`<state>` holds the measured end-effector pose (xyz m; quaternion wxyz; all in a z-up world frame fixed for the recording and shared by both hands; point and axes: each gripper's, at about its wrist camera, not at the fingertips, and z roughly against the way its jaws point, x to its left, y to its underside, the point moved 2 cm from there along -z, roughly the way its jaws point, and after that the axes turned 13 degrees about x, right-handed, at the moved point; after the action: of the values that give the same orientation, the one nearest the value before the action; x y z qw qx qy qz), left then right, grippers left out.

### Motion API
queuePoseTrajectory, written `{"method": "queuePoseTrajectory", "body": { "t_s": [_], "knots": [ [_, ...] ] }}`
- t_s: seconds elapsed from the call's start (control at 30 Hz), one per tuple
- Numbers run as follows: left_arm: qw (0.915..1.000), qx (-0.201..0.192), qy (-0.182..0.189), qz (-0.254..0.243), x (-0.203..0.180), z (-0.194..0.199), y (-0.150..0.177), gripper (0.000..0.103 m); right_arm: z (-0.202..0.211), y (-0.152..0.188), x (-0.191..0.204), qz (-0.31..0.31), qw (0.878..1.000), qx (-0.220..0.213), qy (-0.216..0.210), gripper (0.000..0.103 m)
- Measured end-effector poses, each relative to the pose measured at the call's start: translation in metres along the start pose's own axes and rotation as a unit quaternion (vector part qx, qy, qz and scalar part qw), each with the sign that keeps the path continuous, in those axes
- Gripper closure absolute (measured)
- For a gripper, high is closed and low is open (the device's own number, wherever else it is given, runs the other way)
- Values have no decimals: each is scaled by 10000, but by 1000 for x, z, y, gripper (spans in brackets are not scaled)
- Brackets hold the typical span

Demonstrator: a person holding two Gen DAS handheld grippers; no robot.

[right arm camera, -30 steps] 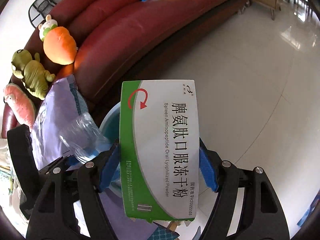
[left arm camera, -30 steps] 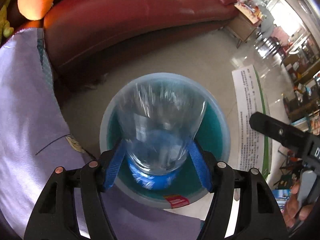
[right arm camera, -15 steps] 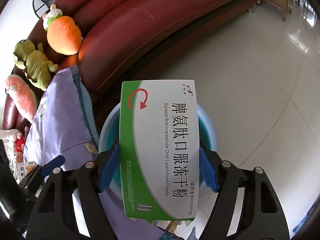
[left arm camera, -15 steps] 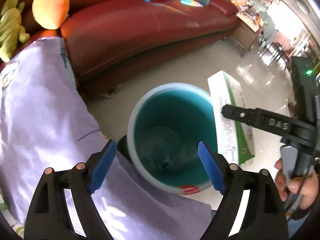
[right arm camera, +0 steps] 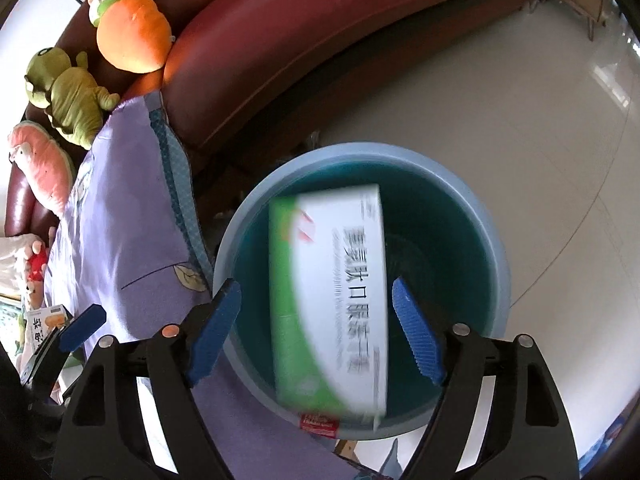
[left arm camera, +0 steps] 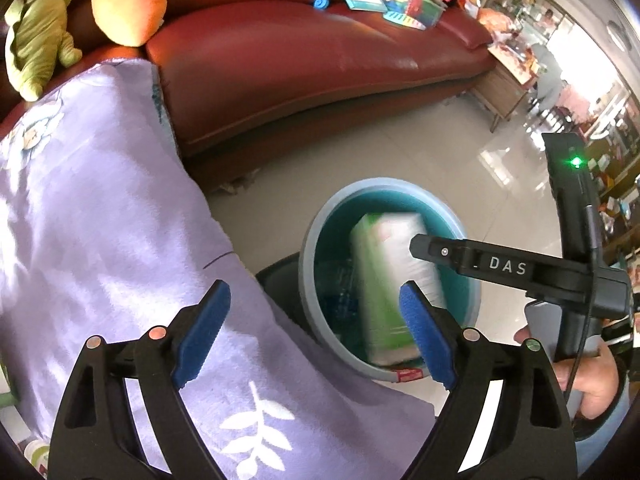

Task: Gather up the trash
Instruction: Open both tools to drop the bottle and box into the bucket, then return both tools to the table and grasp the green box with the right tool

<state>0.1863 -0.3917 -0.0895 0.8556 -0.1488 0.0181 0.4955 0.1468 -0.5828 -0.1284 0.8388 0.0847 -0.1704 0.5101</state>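
lower centre of right view: round blue bin [right arm camera: 496, 248], smooth rim, blurred green-white carton [right arm camera: 332, 292] inside; right gripper [right arm camera: 318, 334] jaws opening, pads clear of carton. left gripper [left arm camera: 316, 336] spread wide, empty, over purple cloth [left arm camera: 100, 216].

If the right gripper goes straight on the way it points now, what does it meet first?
Probably the green-and-white box, blurred, loose between the opening fingers, dropping into the blue bin. Depth is unclear.
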Motion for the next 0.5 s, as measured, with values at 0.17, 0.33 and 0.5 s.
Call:
{"method": "queuePoseTrajectory", "body": {
  "t_s": [0.17,0.33,0.5],
  "knots": [
    [10000,-60,15,55,7,12,11,16,11,8,4,-11,9999,-22,109,25],
    [9998,-166,25,143,13,30,25,13,26,25,13,102,9996,-29,249,24],
    [9993,-313,43,177,17,54,44,12,45,48,29,246,9992,-150,290,24]
  ]
}}
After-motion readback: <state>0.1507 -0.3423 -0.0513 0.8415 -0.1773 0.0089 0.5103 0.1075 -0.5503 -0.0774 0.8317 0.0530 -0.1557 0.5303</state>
